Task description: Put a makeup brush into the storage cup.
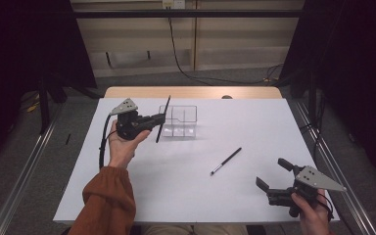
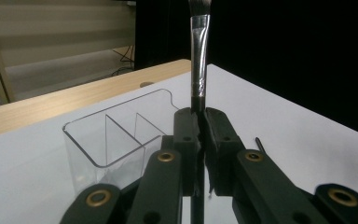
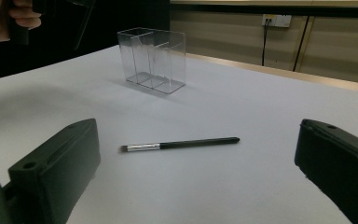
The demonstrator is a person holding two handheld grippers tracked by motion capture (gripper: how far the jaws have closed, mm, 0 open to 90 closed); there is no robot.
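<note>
Up at the left, the left gripper (image 1: 157, 119) is clamped tight on a makeup brush (image 2: 199, 56), a slim tool with a black handle, a shiny silver ferrule and dark bristles at the top. It stands nearly upright between the jaws, raised just beside the clear plastic organizer (image 1: 181, 121), whose thin dividers split it into compartments. A second brush (image 1: 226, 161) of the same black-and-silver make lies flat on the white table (image 1: 254, 122), well apart from the organizer. Lower right, the right gripper (image 1: 273, 174) holds nothing, its jaws spread wide.
</note>
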